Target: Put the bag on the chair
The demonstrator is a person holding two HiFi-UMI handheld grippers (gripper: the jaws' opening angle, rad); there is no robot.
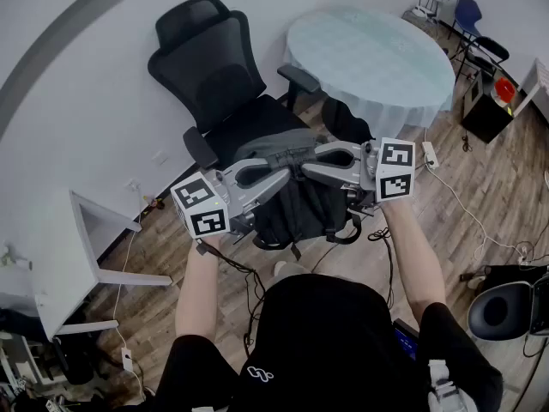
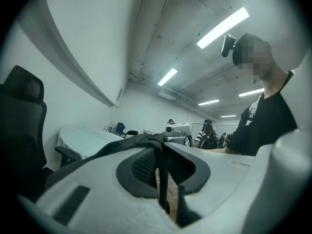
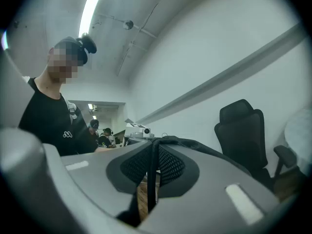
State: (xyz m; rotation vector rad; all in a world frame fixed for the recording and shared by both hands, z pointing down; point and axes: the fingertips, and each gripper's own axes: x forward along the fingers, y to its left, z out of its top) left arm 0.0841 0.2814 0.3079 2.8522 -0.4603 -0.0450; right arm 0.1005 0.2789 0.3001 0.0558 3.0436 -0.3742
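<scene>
The black office chair (image 1: 214, 84) stands ahead of me by the wall. The dark bag (image 1: 300, 209) hangs in the air just before its seat. My left hand-held gripper (image 1: 287, 175) and right hand-held gripper (image 1: 311, 172) meet above the bag, each clenched on its top strap (image 2: 161, 179).

Centre frame, your bag (image 1: 300, 213) is black with a grey top; the chair (image 1: 225, 84) at upper left is black mesh; your left gripper (image 1: 281, 175) and right gripper (image 1: 310, 171) are grey with black-and-white square markers; the round table (image 1: 369, 54) at upper right is pale mint; the floor (image 1: 480, 204) is brown wood planks.
</scene>
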